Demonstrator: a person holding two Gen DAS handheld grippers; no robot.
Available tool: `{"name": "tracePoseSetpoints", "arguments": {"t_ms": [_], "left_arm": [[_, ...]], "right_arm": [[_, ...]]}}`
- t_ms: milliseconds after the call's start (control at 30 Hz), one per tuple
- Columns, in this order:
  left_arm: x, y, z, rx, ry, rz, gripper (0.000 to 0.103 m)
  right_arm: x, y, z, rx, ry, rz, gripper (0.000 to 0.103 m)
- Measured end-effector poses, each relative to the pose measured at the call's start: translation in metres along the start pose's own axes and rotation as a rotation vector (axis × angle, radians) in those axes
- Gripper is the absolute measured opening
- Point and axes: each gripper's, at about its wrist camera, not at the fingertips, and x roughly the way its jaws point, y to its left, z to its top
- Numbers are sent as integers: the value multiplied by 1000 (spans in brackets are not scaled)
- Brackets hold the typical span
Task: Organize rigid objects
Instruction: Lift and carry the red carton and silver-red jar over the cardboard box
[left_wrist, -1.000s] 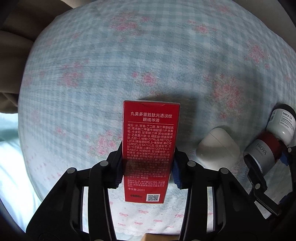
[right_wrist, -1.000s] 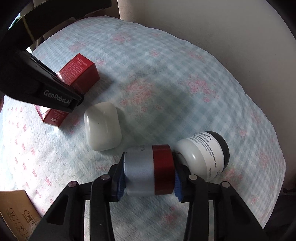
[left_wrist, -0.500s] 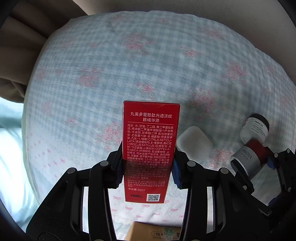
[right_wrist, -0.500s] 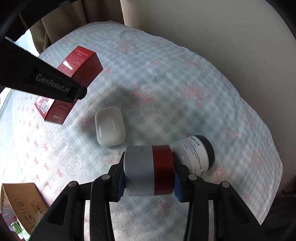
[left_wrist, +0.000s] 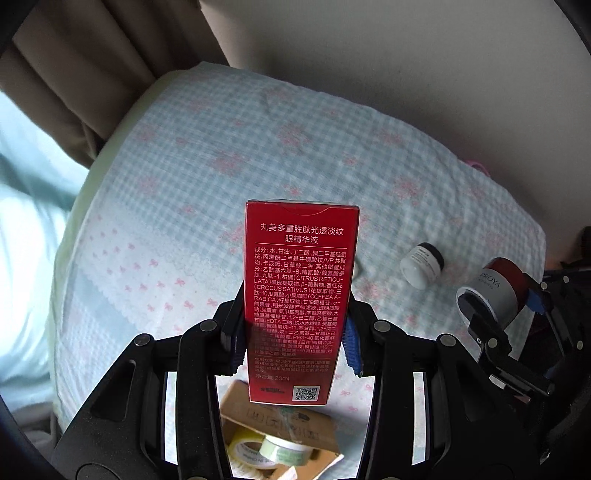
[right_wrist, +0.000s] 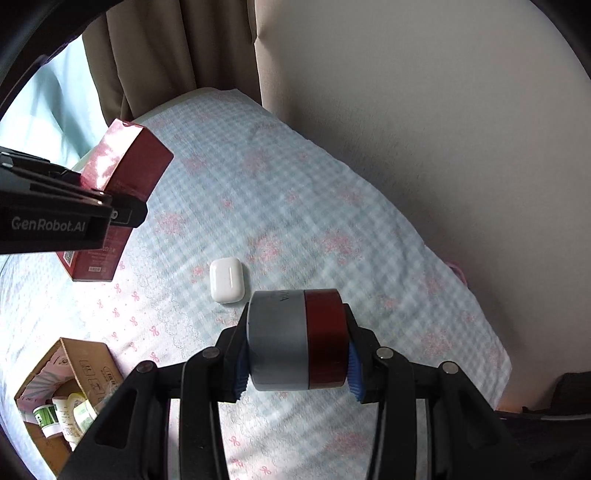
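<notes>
My left gripper (left_wrist: 291, 343) is shut on a tall red carton (left_wrist: 301, 295) with white print and holds it in the air above the bed; the carton also shows in the right wrist view (right_wrist: 122, 177). My right gripper (right_wrist: 295, 365) is shut on a grey and red jar (right_wrist: 295, 339), lifted above the bed; the jar shows at the right of the left wrist view (left_wrist: 498, 291). A white earbud case (right_wrist: 226, 280) and a white bottle with a black cap (left_wrist: 423, 264) lie on the checked cover.
An open cardboard box (right_wrist: 88, 365) holding small tubes and jars sits on the bed at the lower left; it shows under the carton in the left wrist view (left_wrist: 280, 432). Brown curtains (right_wrist: 166, 55) and a pale wall (right_wrist: 424, 110) stand behind the bed (right_wrist: 332, 221).
Both grippers have risen and pulled back from the cover, each keeping its object. The bottle and earbud case stay on the bed, and the cardboard box has come into view.
</notes>
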Motion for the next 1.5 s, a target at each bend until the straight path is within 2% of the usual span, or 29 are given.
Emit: {"name": "tracePoseSetpoints", "arguments": {"t_ms": [167,333,500,767,967,1133,1300,1500], "left_arm": [[-61,9,-31,-71,-56,7,38],[-117,29,-83,-186,-100,13,38],[-153,59,-153,-339,-129,36,38],[-189,105,-283,-602,-158,107,38],[-199,129,-362,-750,-153,142,38],[-189,146,-410,-839,-150,127,38],[-159,156,-443,-891,-130,79,38],[-104,168,-463,-905,-94,30,38]], "right_arm": [[-57,3,3,-66,-38,29,38],[-106,17,1,-139,-65,72,38],[-144,45,-6,-221,-82,127,38],[-184,119,-31,-363,-89,236,38],[-195,175,-57,-456,-58,321,38],[-189,213,-79,-498,-7,364,38],[-165,246,-101,-490,58,377,38],[-122,283,-121,-514,121,354,38]]}}
